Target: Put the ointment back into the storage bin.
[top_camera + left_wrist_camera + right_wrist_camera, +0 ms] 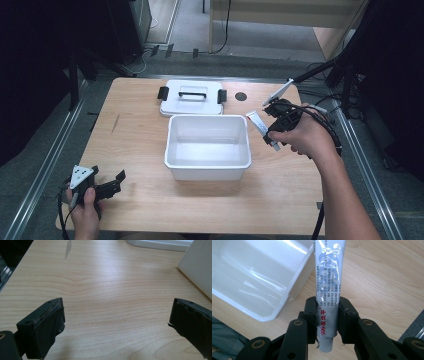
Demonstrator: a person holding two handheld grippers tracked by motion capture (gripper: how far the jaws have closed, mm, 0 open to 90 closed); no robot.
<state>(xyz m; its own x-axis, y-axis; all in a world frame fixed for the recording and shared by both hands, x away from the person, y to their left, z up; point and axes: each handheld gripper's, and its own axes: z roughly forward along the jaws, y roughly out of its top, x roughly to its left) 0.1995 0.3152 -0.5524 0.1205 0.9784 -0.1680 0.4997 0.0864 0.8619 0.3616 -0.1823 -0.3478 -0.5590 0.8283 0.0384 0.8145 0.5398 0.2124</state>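
Here the right gripper (326,312) clamps a tube (328,290); left gripper (116,325) (empty) gapes wide.

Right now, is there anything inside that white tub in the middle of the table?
Nothing visible: the white tub shows a bare floor. The tube is held beside it in the right gripper. Its near wall hides a strip of floor.

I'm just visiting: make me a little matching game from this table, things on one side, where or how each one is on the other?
Things:
1. tube of ointment
2. white lid
3. white bin
4. left gripper

States:
A. open over bare wood
B. mid-table, nothing inside
C. flat behind the bin
D. clamped in the right gripper

Pairs: 1-D, 2-C, 3-B, 4-A
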